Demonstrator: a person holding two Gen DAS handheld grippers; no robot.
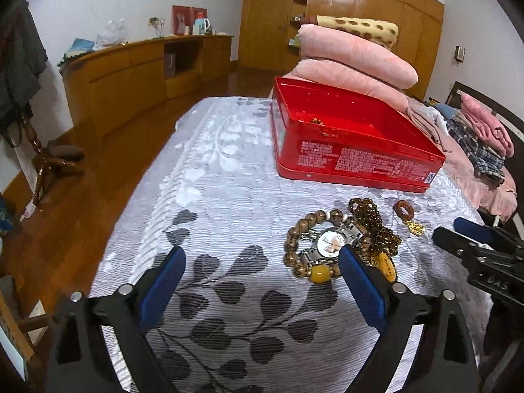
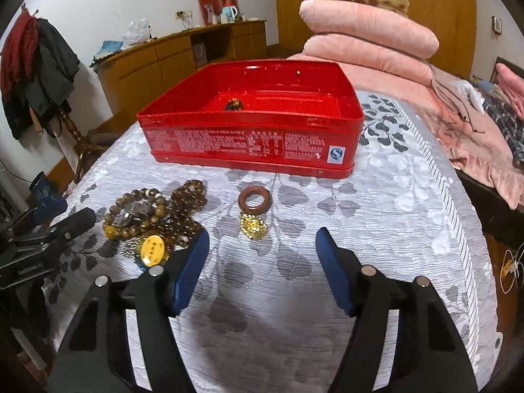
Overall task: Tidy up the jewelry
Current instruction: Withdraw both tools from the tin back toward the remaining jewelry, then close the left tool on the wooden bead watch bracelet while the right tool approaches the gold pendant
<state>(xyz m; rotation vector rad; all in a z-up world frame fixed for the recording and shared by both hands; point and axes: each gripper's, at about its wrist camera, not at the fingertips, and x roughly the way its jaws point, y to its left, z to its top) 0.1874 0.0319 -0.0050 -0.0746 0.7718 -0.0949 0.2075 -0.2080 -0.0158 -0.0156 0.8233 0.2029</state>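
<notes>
Here, in your left wrist view, your left gripper (image 1: pixel 262 265) stands spread wide with nothing between its pads; the watch (image 1: pixel 330 240) sits inside a bead bracelet (image 1: pixel 296 245) at about one o'clock of it, touching the right finger (image 1: pixel 360 285). The red tin (image 1: pixel 353 154) lies open at twelve. In your right wrist view, your right gripper (image 2: pixel 262 255) is also spread and empty above the cloth (image 2: pixel 393 196); the wooden ring (image 2: pixel 254 198) and gold pendant (image 2: pixel 253 226) lie at twelve, the jewelry pile (image 2: pixel 154 219) at ten
</notes>
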